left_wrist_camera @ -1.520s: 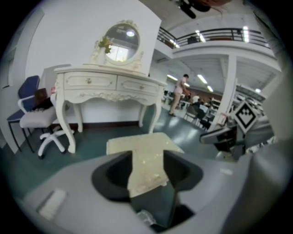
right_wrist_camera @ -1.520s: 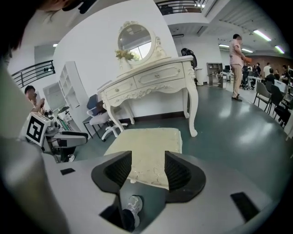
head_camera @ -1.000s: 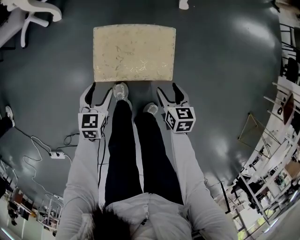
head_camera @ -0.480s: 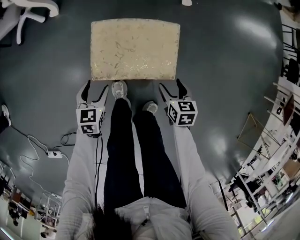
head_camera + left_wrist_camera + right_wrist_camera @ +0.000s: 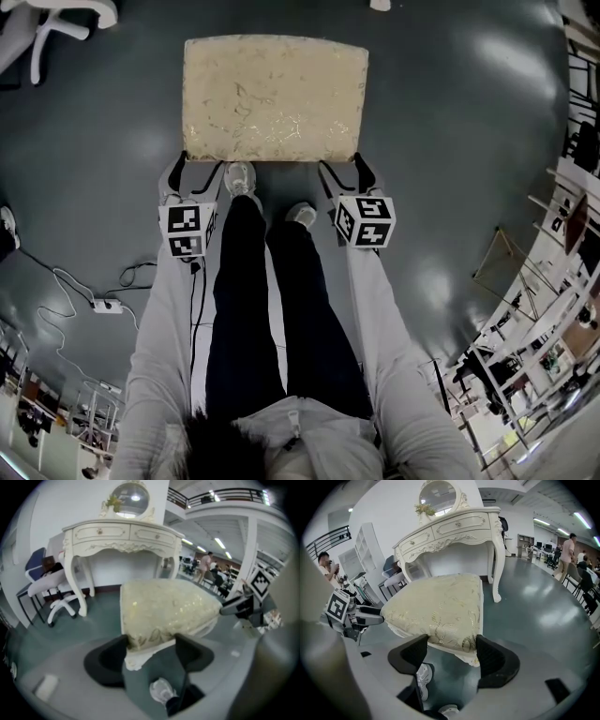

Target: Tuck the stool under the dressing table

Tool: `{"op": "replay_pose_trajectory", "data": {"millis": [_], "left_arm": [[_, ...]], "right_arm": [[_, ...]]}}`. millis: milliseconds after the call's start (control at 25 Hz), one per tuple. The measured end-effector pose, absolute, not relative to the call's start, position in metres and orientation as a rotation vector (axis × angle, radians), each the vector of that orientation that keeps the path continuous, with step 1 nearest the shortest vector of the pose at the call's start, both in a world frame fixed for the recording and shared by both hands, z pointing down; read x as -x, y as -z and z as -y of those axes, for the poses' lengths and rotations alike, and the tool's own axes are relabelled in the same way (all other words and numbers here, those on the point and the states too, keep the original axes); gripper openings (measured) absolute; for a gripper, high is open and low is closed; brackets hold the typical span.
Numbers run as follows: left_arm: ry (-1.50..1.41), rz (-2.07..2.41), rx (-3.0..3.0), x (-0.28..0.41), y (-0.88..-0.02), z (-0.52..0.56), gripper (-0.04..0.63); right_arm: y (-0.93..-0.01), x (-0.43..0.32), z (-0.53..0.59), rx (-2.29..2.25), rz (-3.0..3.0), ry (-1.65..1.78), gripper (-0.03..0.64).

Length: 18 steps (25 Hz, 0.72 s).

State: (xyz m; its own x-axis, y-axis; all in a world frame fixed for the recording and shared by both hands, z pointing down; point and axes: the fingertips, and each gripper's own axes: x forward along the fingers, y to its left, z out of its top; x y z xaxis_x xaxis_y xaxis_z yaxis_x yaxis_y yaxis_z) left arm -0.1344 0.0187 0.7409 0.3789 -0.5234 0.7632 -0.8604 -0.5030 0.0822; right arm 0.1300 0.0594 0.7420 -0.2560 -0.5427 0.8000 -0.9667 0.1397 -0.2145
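- left tongs (image 5: 150, 645): released, jaws wide apart and just now opening further; the near left corner of the stool (image 5: 164, 606) sits between them, not pinched.
- right tongs (image 5: 452, 654): released too, jaws just been opening, set around the stool's near right corner.
- the stool stands on the grey floor (image 5: 450, 141), out in the open.
- dressing table (image 5: 450, 527): beyond the stool's far side, apart from it.
- the person's shoes (image 5: 242, 178): just beside the stool's near edge.
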Motion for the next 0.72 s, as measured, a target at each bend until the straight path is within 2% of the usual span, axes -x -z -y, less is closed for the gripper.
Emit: {"op": "replay_pose_trajectory", "data": {"millis": [720], "left_arm": [[-1.046, 1.105, -2.183, 0.1387, -0.7418, -0.0092, 0.313]], "right_arm": [[-0.7452, -0.1244, -0.0536, -1.469, 1.786, -1.011, 0.318]]}}
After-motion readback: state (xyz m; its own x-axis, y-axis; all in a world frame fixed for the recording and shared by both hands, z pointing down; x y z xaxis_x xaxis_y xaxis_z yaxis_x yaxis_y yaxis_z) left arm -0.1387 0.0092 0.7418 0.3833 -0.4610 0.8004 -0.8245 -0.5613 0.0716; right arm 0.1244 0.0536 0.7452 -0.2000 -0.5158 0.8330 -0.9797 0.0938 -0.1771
